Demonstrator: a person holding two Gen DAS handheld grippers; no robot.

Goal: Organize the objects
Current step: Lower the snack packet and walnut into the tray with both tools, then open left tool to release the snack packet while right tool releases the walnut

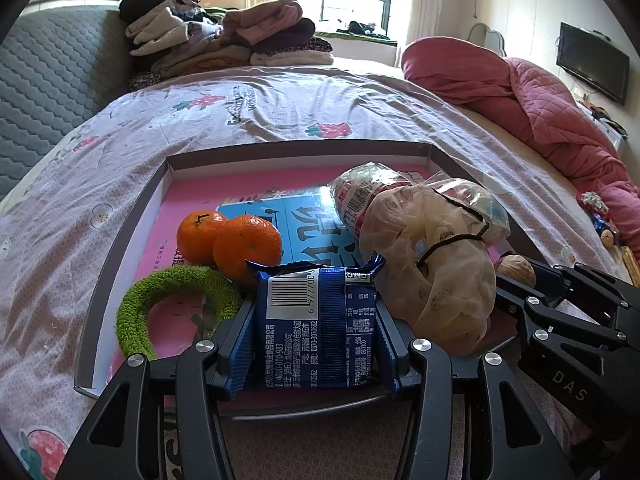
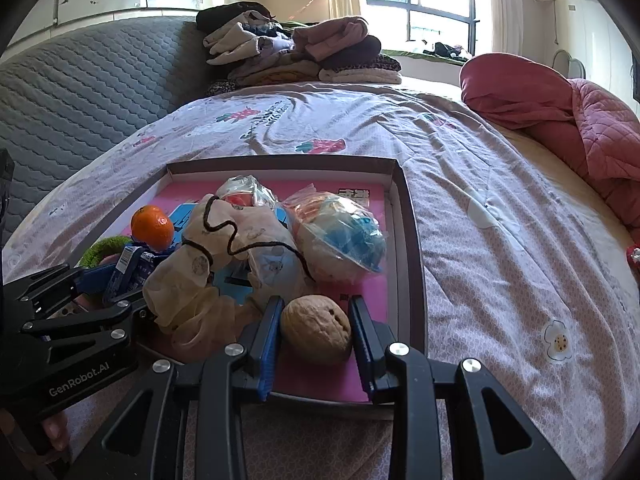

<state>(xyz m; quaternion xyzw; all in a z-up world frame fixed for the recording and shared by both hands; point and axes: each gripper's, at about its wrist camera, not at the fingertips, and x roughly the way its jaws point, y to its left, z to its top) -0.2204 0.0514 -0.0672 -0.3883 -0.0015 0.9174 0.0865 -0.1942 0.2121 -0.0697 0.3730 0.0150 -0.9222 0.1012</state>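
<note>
In the lower centre of the left wrist view, the left gripper point(image 1: 316, 340) is clamping a blue snack packet point(image 1: 320, 328), its two blue-padded fingers pressing against the packet's sides, barcode facing up. The packet is sitting over the near edge of a shallow cardboard tray point(image 1: 132, 236) that is lying on the bedsheet point(image 1: 280, 108). Inside the tray, two oranges point(image 1: 230, 242) are touching each other at centre left, a green fuzzy ring point(image 1: 160, 300) is lying just below them at lower left, and a cream cloth pouch point(image 1: 436, 276) with a black cord is resting at centre right, in front of clear-wrapped packages point(image 1: 360, 196). In the lower centre of the right wrist view, the right gripper point(image 2: 316, 330) is closing around a walnut point(image 2: 316, 330); both pads look to be touching it, above the tray's pink floor near its lower right corner. A red quilt point(image 2: 560, 120) is lying bunched at the upper right of that view.
</note>
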